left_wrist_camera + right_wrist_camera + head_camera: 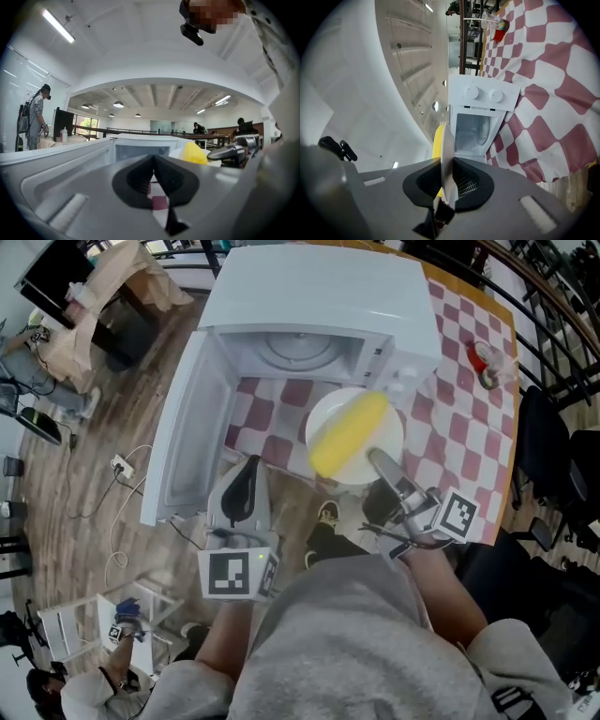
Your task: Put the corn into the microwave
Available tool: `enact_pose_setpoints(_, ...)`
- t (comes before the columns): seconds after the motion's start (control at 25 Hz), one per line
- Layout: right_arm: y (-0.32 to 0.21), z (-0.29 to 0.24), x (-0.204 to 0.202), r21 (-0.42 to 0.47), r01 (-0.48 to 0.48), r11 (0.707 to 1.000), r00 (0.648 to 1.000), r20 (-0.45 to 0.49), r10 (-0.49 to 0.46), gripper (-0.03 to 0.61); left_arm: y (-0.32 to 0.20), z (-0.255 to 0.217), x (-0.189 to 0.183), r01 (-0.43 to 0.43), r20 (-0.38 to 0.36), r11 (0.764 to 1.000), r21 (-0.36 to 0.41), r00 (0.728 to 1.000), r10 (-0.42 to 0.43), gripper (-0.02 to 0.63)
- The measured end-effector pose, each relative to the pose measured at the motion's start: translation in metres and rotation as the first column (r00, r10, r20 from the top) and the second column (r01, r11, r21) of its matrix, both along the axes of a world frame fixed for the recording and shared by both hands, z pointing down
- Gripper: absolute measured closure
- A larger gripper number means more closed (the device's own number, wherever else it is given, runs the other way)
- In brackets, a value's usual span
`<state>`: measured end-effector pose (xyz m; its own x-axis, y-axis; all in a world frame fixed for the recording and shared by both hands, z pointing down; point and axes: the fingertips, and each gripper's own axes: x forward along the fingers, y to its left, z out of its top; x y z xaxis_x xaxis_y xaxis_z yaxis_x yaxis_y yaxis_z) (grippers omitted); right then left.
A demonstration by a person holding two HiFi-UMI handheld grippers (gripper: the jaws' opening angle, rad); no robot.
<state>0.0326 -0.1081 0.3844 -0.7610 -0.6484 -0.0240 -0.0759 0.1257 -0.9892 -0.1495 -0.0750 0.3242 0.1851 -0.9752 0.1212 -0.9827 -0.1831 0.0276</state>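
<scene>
The right gripper [380, 461] pinches the rim of the plate [330, 414] over the table's [469, 437] front edge. The corn [349, 432] lies on the plate, its long axis slanting toward the open microwave [309, 296] just ahead. The left gripper [249, 465] is pressed together, empty.

Left gripper [248, 470] closed, right gripper [379, 461] clamped

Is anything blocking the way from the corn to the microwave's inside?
Nothing visible does. The microwave door stands swung open at the left, the cavity holds only its turntable, and the corn lies on the plate held by the right gripper before the opening.
</scene>
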Motion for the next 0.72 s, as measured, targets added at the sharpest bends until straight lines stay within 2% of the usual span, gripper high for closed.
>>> enact_pose_setpoints(0.36, -0.039, -0.002, 0.003, -0.013, 0.001, 1.0, 1.0, 0.014, -0.001, 0.539, -0.047, -0.001, 0.007, -0.003, -0.018, 1.0, -0.015, 1.0, 0.002, 0.606)
enact_pose_setpoints(0.72, -0.064, -0.001, 0.0, -0.007, 0.043, 0.999, 0.999, 0.02, -0.043, 0.539, -0.078, -0.008, 0.014, 0.002, 0.006, 1.0, -0.013, 1.0, -0.002, 0.606)
